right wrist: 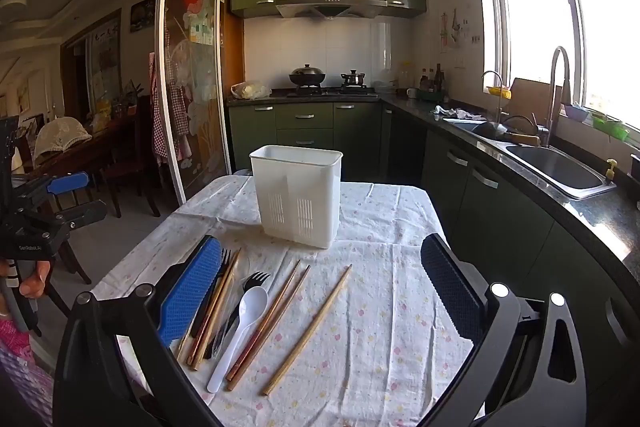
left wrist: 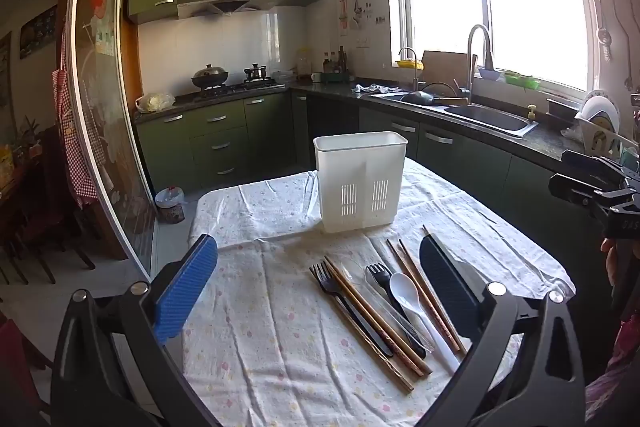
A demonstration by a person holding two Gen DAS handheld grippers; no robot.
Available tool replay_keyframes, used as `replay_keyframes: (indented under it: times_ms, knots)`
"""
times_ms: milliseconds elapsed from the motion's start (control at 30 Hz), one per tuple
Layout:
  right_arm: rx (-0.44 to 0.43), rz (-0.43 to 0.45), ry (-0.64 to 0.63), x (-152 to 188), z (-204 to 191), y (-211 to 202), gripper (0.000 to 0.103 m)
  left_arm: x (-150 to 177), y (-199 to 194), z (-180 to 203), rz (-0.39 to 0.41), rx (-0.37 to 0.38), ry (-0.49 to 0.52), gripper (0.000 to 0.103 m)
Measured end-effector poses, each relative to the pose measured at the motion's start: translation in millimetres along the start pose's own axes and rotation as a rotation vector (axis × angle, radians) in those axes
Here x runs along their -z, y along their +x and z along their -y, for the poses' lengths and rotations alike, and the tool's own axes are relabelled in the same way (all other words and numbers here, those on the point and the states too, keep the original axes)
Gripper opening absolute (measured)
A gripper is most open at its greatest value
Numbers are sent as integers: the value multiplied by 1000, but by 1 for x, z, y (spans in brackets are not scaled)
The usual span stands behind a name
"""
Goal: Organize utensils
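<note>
A white slotted utensil caddy [left wrist: 360, 179] [right wrist: 298, 195] stands upright at the far middle of the table, on a floral cloth [left wrist: 260, 307] [right wrist: 380, 307]. In front of it lie loose utensils: two black forks [left wrist: 324, 279] [right wrist: 256, 279], a white spoon [left wrist: 404, 291] [right wrist: 248, 311], a clear plastic spoon and several wooden chopsticks [left wrist: 372, 319] [right wrist: 276, 311]. One chopstick [right wrist: 312, 323] lies apart to the right. My left gripper [left wrist: 320, 247] hovers open over the near cloth, with the utensils by its black finger. My right gripper [right wrist: 322, 255] is open too, its blue pad [right wrist: 188, 295] over the utensils' left side. Neither holds anything.
A dark counter with a steel sink [left wrist: 492, 119] [right wrist: 560, 167] and green cabinets runs along the right. A sliding glass door [left wrist: 104, 107] stands to the left, with dining chairs [right wrist: 132, 167] beyond. A jar [left wrist: 170, 203] sits on the floor past the table's far left corner.
</note>
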State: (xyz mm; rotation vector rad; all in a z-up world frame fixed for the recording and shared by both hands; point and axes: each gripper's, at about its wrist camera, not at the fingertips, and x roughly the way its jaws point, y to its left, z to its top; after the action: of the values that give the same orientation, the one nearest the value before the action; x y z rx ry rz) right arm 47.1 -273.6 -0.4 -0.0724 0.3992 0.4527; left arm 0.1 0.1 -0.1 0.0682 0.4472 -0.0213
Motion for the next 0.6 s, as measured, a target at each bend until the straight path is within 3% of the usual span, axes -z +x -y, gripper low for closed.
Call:
replay_keyframes:
  times_ms: [600]
  knots:
    - [-2, 4, -2, -1, -4, -1, 99, 1, -8, -11, -12, 38, -83, 96]
